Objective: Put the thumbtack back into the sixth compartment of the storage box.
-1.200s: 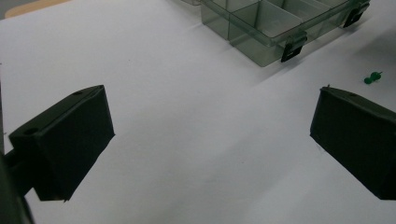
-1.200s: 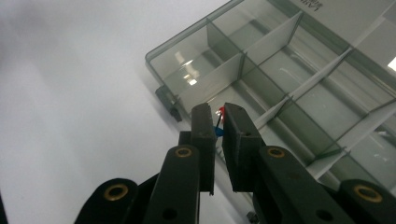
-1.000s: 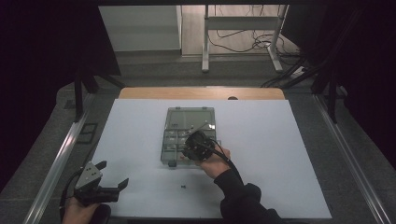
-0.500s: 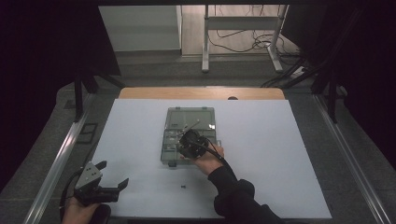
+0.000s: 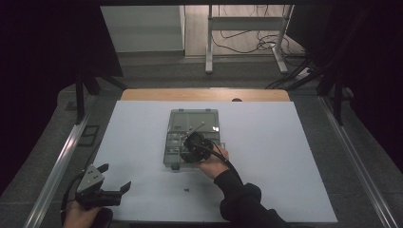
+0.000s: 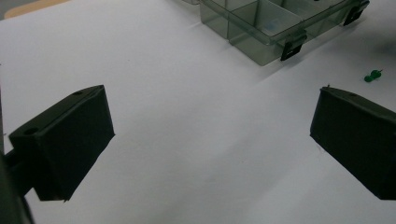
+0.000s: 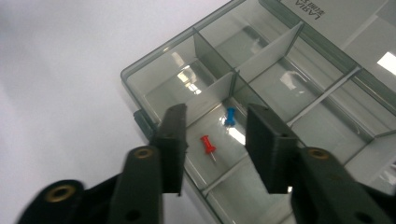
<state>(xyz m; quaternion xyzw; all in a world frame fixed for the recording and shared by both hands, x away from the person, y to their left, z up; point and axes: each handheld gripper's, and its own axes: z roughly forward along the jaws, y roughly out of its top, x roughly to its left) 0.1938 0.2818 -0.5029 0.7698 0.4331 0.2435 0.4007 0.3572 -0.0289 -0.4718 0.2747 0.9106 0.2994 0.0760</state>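
**A:** Far left, the left gripper [image 5: 115, 190] sat low on the matte white sheet [image 5: 294, 156], its blocky black jaws spread wide with nothing between them. What lay around it?

**B:** Bare sheet mostly. In the left gripper view a small green push pin [image 6: 372, 76] lay loose on the sheet, just short of the smoky clear plastic compartment box [image 5: 192, 118] with its dark latches. Nothing stood in the way.

**A:** And further right?

**B:** The right gripper [image 5: 186, 149] hung over the box's near compartments. Its ribbed black jaws had just been opening and stood partly apart, gripping nothing. Below the gap, a red push pin [image 7: 208, 145] and a blue push pin [image 7: 229, 115] lay on the glossy floor of one compartment, thin translucent dividers walling them in.

**A:** Beyond that?

**B:** A tan wooden table edge [image 5: 142, 94] at the sheet's far side.
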